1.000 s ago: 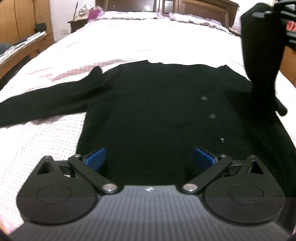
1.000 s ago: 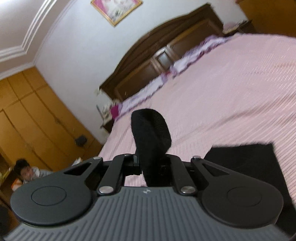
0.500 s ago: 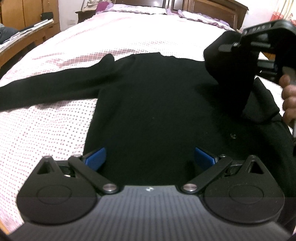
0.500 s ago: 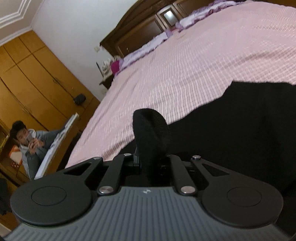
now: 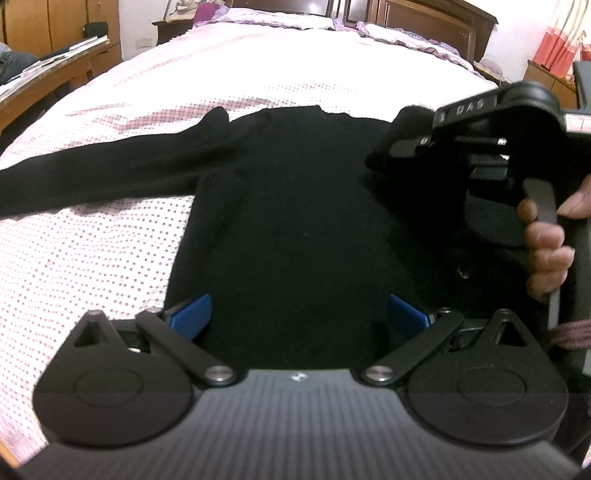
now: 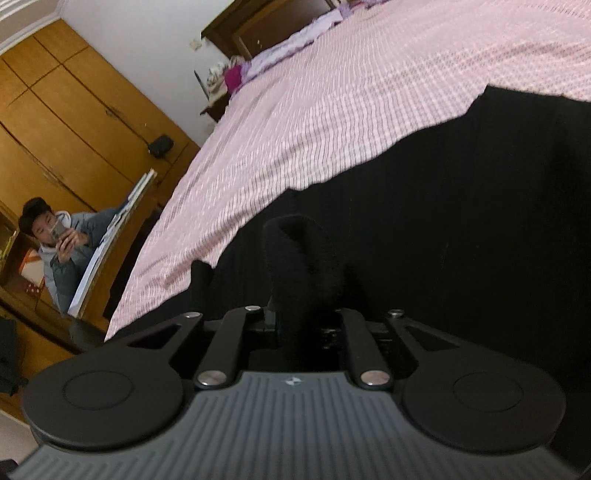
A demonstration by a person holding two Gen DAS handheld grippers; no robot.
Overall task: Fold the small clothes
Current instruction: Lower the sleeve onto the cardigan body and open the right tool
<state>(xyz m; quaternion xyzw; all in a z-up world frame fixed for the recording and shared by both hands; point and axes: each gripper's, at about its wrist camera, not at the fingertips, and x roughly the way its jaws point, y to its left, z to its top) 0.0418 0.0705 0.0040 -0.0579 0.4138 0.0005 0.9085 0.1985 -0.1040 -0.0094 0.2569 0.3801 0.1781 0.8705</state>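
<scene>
**Black sweater on the bed, one sleeve pinched**

We are looking down the left gripper (image 5: 299, 314), whose blue-padded fingers (image 5: 190, 314) are standing wide apart with nothing between them, hovering just above the lower part of a black sweater (image 5: 288, 221). The sweater is lying flat on the pink dotted bedspread (image 5: 92, 258), its one sleeve (image 5: 92, 177) stretching out to the left. This view alone is giving us the whole garment, a small button (image 5: 461, 272) near its right side, the dark wooden headboard (image 5: 424, 18) and the right gripper (image 5: 476, 147) from outside, with the person's hand (image 5: 546, 243) wrapping its handle and trigger. From here we are seeing a fold of black fabric bunching at that gripper's front end.

The right wrist view is showing what the left cannot: the right gripper (image 6: 303, 325) is pressing its fingers together on a rounded loop of the other sleeve (image 6: 303, 254), which is rising up from between them over the sweater's body (image 6: 461, 221). Beyond the bedspread (image 6: 332, 110), we are also seeing a wooden wardrobe (image 6: 74, 122) and a second person (image 6: 59, 251) sitting beside the bed, holding a phone.
</scene>
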